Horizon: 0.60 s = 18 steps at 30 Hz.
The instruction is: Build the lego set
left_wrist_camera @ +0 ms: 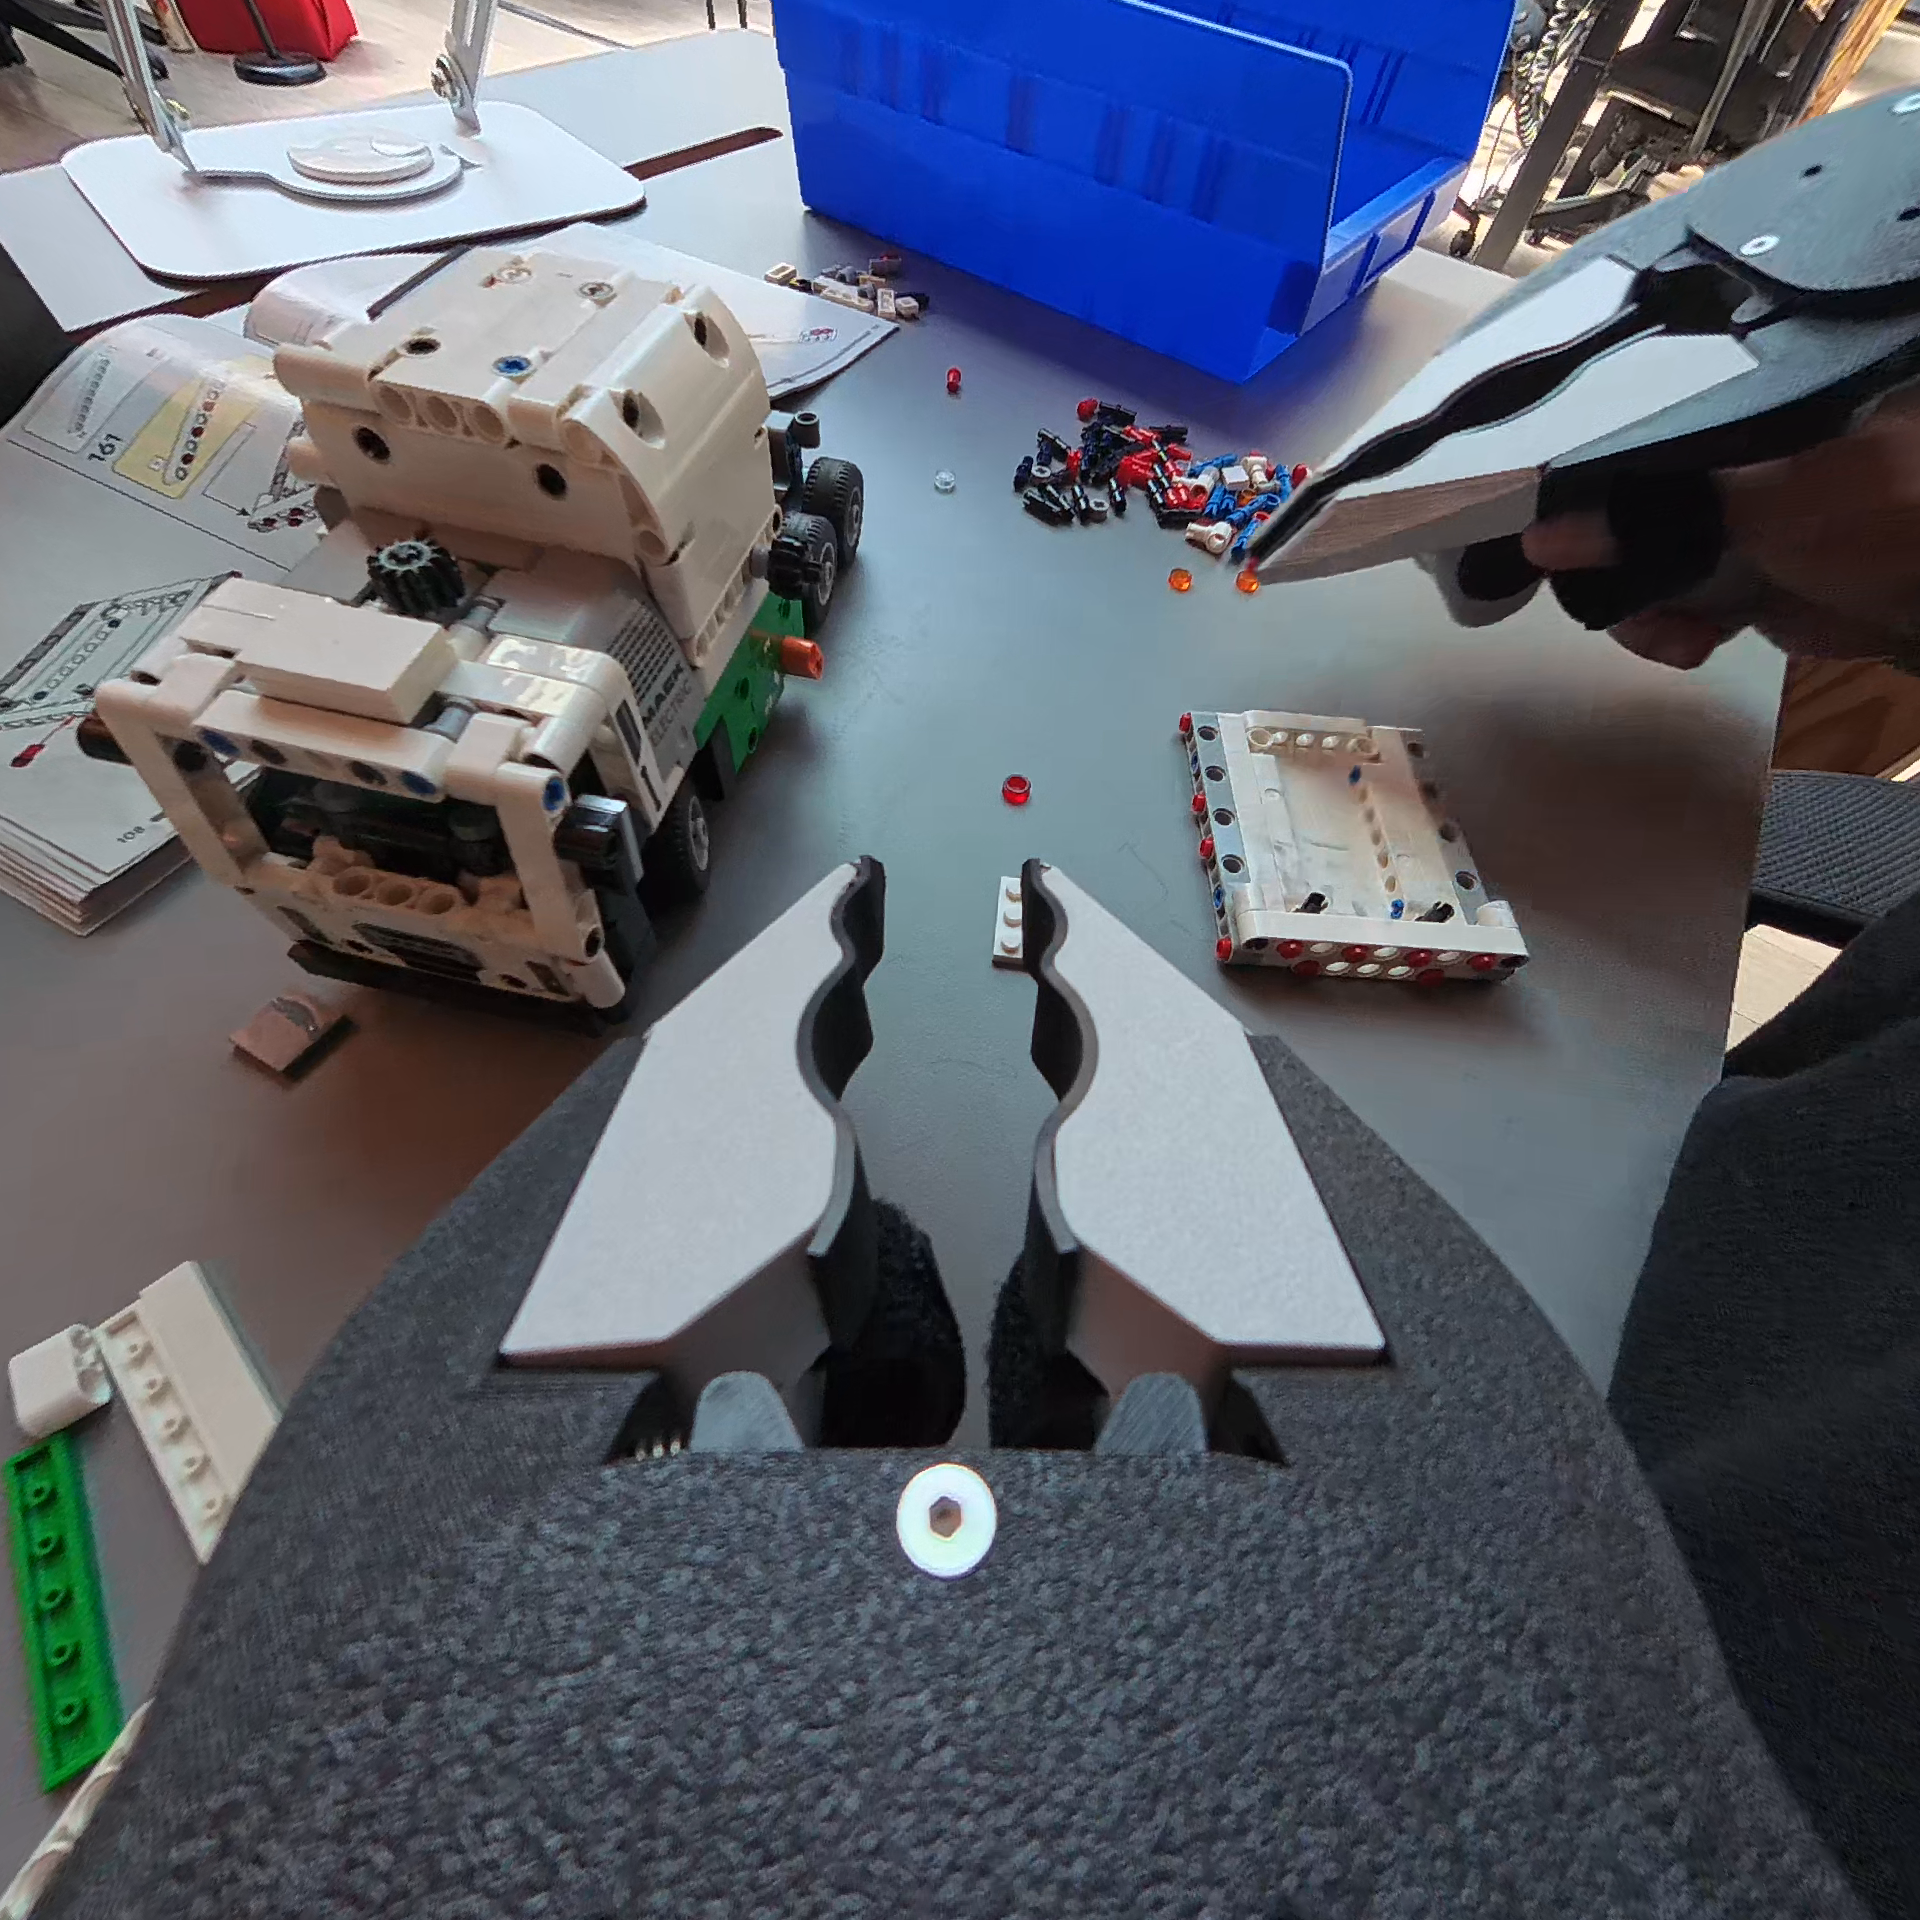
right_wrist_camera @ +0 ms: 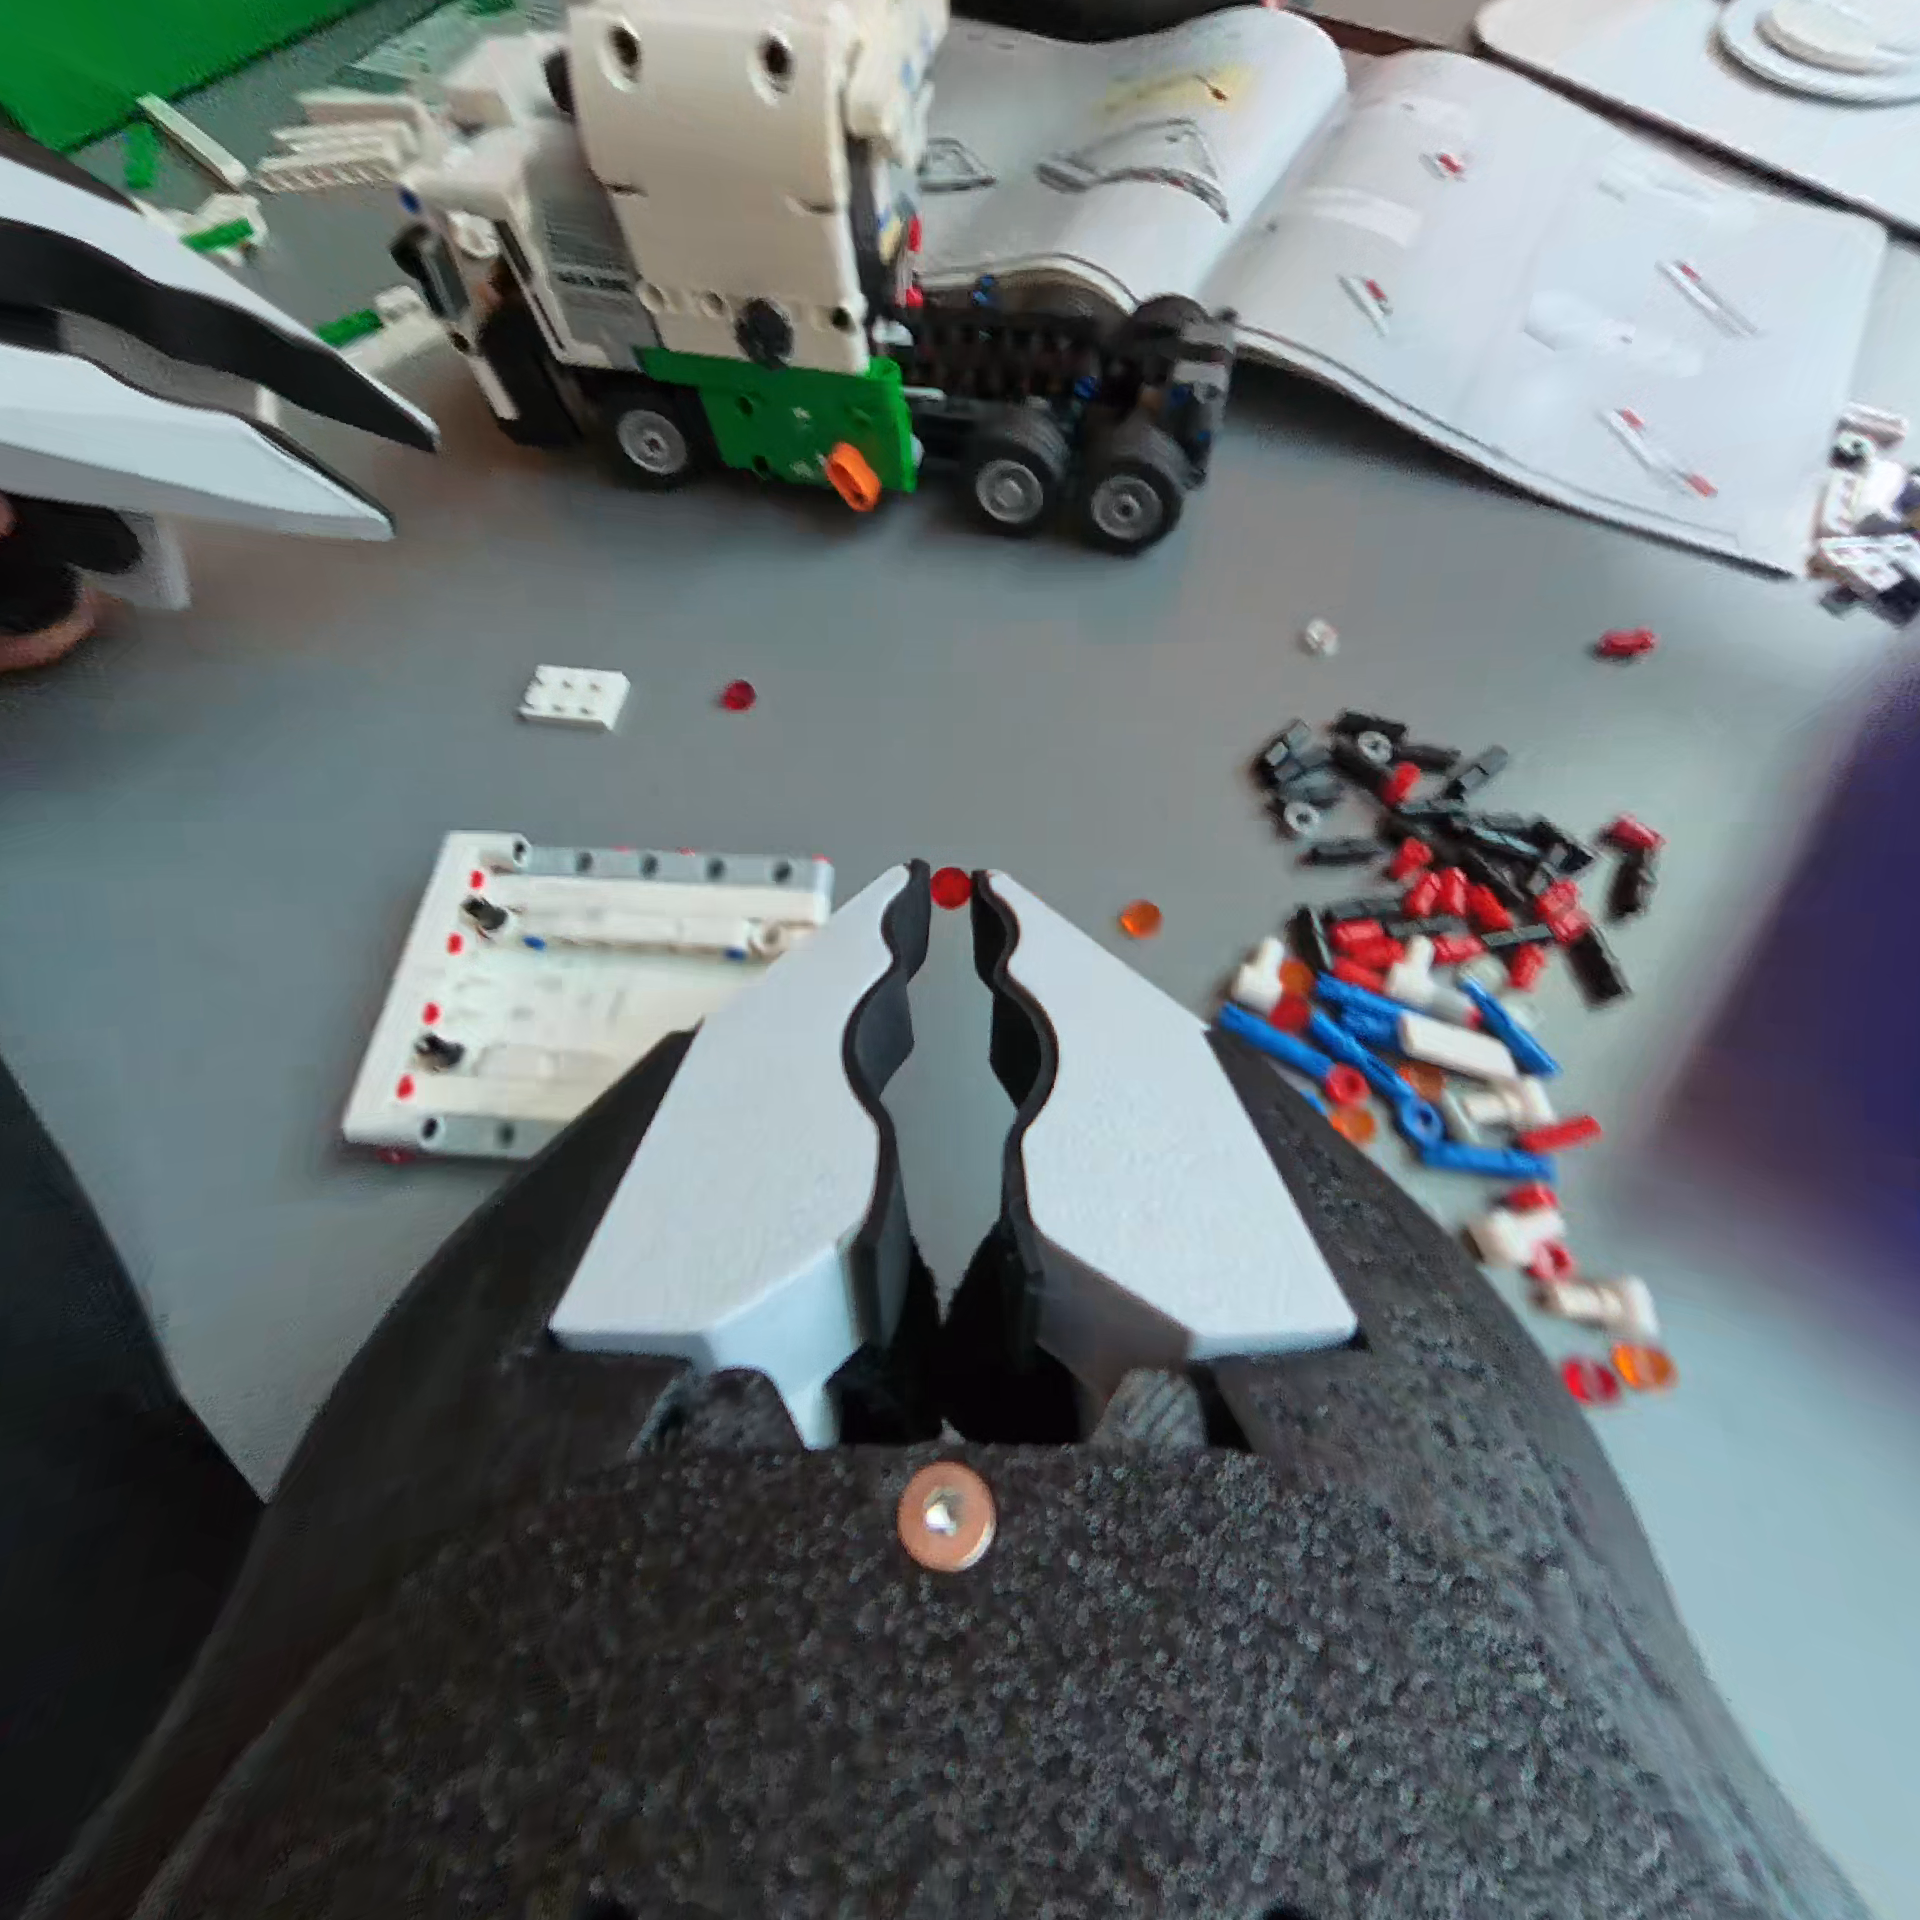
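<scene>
Lego truck (left_wrist_camera: 488, 623) stands far left on my table (left_wrist_camera: 935, 644). My right fingers (right_wrist_camera: 948, 878) pinch a red stud (right_wrist_camera: 949, 887) beside the loose pile (right_wrist_camera: 1455, 935); left fingers (left_wrist_camera: 951, 883) gape, released.

A workshop: blue storage bin (left_wrist_camera: 1122, 156) on grey worktable (left_wrist_camera: 935, 644), metal racks (left_wrist_camera: 1662, 94) behind.

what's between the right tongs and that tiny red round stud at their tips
Nothing visible. The red round stud sits directly between the tips of the right tongs, on bare table. An orange stud lies just beside it, off the line of approach.
</scene>
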### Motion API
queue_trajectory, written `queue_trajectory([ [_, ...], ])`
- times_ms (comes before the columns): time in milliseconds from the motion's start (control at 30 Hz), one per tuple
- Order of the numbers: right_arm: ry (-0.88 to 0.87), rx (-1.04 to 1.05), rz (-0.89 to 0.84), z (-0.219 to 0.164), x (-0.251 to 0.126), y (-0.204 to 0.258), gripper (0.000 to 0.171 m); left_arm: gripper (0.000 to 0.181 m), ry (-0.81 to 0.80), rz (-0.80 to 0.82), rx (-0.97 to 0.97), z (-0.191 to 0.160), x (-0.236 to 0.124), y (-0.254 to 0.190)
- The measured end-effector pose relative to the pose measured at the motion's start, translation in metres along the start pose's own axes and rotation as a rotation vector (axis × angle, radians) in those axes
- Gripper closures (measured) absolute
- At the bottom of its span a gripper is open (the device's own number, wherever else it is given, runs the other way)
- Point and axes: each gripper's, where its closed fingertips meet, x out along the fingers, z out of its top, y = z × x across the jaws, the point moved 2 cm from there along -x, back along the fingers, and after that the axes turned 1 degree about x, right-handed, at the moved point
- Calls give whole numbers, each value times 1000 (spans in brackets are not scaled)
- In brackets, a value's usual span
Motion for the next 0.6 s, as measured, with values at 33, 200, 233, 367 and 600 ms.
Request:
queue_trajectory([
  [33,-6,-13,30,8,10,9,165,157,-3,-1,0,0,0,0],
  [200,123,-138,94,12,53,36,165,158,-20,1,-3,2,-2,0],
  [233,146,-159,95,11,57,37,165,158,-23,2,-4,2,-2,1],
  [367,168,-163,159,15,65,45,165,157,-28,2,-8,3,-3,1],
  [600,185,-188,187,15,73,50,165,157,-26,1,-14,3,-3,2],
])
